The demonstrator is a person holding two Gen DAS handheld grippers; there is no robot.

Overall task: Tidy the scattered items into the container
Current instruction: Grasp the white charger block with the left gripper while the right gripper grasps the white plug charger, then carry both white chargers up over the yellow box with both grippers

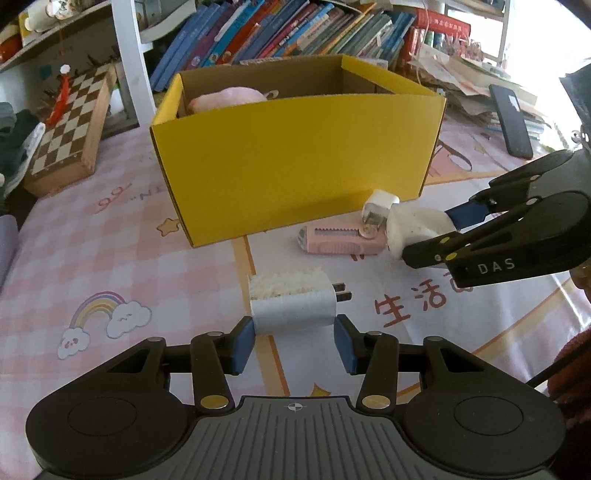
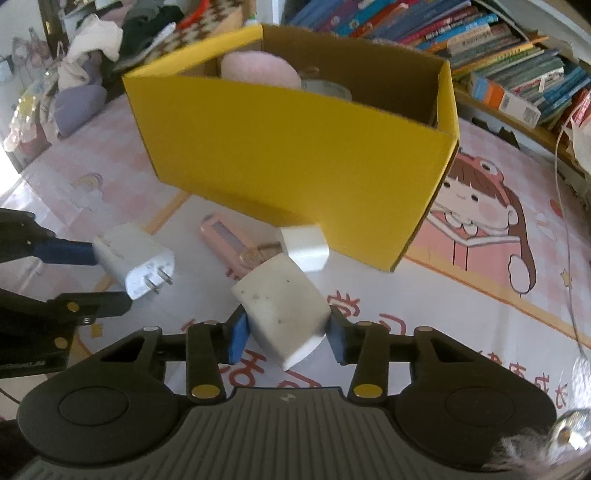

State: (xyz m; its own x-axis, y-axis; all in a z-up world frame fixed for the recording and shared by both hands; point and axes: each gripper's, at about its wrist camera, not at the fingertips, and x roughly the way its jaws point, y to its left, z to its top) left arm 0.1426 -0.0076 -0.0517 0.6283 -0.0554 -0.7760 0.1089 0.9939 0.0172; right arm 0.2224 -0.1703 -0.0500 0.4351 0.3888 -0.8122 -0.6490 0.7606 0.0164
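Note:
An open yellow cardboard box stands on the pink patterned tablecloth, with a pink soft item inside. My left gripper is shut on a white two-pin plug charger, also in the right wrist view as the charger. My right gripper is shut on a white speckled block, both blue pads touching it. A pink utility knife lies in front of the box. A small white cube adapter rests at the knife's end.
A chessboard box lies left of the yellow box. Rows of books fill the shelf behind. A black phone rests on papers at the right. Clothes are piled at the table's far left, and a white cable hangs at the right.

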